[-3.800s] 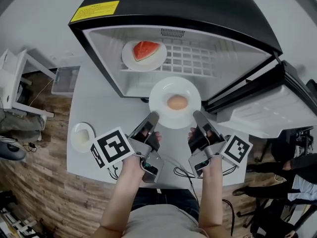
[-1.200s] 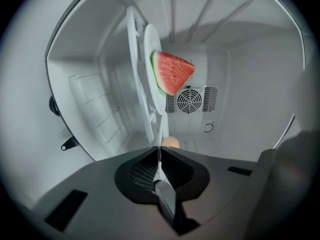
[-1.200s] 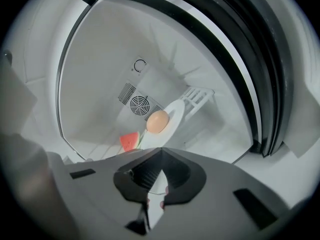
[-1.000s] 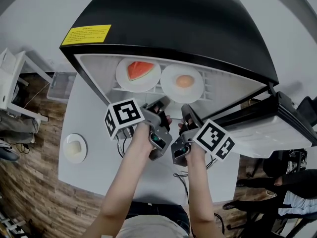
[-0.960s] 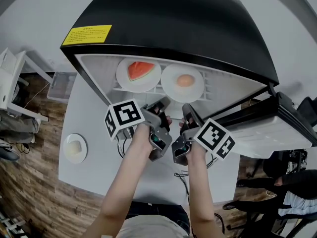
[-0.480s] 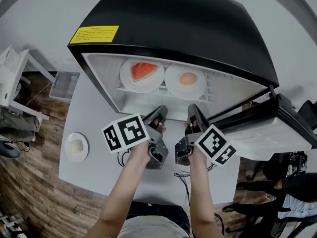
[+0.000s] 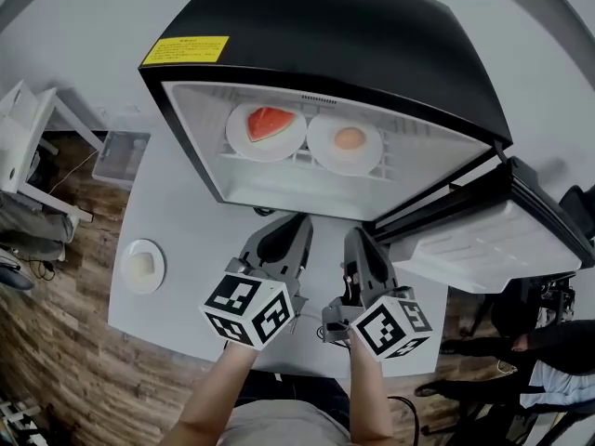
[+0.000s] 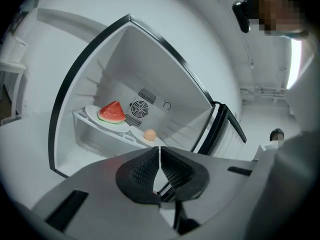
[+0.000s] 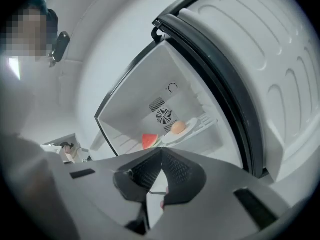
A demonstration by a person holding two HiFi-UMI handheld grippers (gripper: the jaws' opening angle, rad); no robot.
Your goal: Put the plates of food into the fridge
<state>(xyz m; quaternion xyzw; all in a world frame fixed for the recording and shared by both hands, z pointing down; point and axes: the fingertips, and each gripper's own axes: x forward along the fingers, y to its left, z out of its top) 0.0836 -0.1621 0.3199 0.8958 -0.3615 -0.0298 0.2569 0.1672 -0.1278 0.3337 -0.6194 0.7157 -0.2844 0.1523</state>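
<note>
Watermelon plate (image 7: 266,130) and egg plate (image 7: 346,145) sit side by side on the fridge (image 7: 353,54) shelf. Left hand-held gripper (image 7: 297,221) and right hand-held gripper (image 7: 355,234) hover outside, jaws together, empty. The yellow label (image 7: 185,50) up top is too small to read.

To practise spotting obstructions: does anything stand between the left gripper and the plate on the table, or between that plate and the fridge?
Nothing visible does: bare table separates left gripper and plate, and the fridge stands open.

food (image 7: 141,266) on small plate (image 7: 128,281), indistinct
</note>
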